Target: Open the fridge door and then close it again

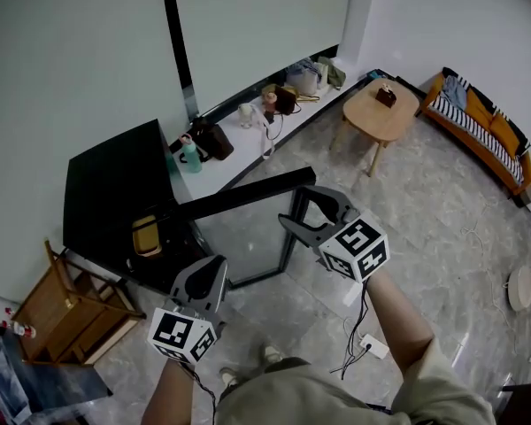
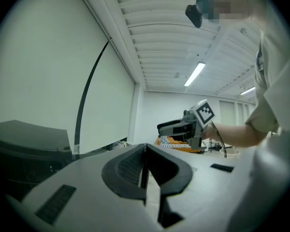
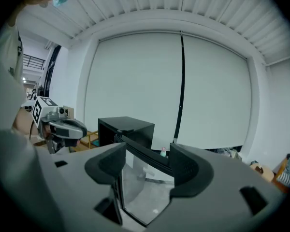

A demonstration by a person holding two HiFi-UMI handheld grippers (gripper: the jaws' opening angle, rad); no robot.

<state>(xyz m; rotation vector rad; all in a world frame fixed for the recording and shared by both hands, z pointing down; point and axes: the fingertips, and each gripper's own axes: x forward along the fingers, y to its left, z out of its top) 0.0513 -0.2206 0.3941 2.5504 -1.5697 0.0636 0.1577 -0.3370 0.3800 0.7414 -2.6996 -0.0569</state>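
the fridge stands with its glass door swung wide open, so closing it looks to be the step in hand. the right gripper has its jaws apart and empty; the door's top rail runs just ahead of them, across the gap. the left gripper has its jaws together on nothing, with the fridge body ahead of them. to close well, the person should take the rail near its free end, square between the jaws, then swing it steadily along its arc until it seats.

Right gripper jaws apart, fridge door ajar
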